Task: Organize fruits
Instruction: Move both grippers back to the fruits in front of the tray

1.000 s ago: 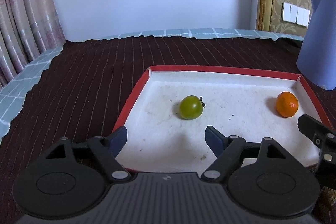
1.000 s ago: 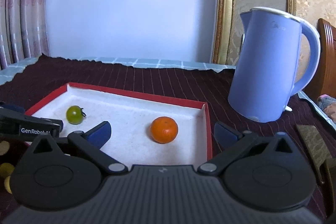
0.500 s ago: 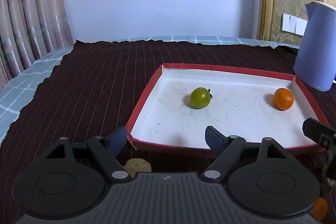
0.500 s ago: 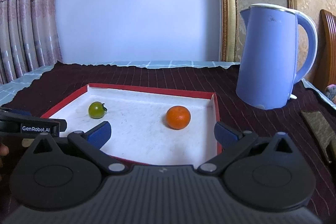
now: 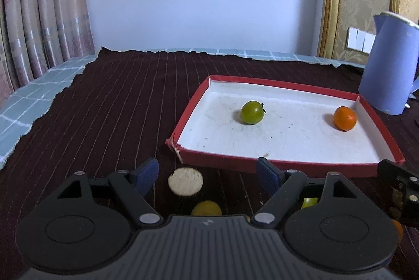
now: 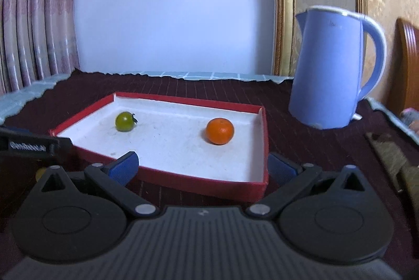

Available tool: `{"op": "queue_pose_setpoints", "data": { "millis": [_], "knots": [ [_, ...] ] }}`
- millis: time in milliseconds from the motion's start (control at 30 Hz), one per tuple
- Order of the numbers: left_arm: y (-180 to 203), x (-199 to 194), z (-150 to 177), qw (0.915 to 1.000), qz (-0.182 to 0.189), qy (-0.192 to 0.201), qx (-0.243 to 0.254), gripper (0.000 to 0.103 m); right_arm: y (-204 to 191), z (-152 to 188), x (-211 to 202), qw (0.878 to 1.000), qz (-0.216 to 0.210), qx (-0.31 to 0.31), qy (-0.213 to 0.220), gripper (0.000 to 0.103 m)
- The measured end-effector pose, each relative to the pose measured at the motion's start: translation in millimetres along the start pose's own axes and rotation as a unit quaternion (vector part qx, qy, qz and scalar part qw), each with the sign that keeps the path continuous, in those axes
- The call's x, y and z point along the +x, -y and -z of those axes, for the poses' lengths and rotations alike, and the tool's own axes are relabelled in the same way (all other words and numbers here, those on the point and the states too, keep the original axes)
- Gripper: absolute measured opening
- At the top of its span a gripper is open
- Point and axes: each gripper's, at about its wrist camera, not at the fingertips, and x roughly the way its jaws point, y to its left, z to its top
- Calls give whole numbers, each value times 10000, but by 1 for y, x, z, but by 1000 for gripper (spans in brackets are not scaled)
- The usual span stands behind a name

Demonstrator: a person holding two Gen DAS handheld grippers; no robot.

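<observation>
Lying beyond open jaws, green tomato, orange

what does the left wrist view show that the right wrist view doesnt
Only the left wrist view shows the items lying on the dark cloth in front of the tray: a pale round slice, a yellow fruit and a green piece, plus the wall switches.

Only the right wrist view shows the kettle's handle and a brownish object on the cloth at the right.

Both show the red tray, holding a green tomato and an orange, and the blue kettle.
</observation>
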Motion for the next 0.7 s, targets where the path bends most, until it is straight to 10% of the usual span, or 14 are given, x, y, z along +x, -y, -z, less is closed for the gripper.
{"op": "queue_pose_setpoints", "data": {
  "millis": [700],
  "knots": [
    [5,-18,43,9989,459,-7,106,81,6,30,-23,9989,-440,104,120,103]
  ]
}}
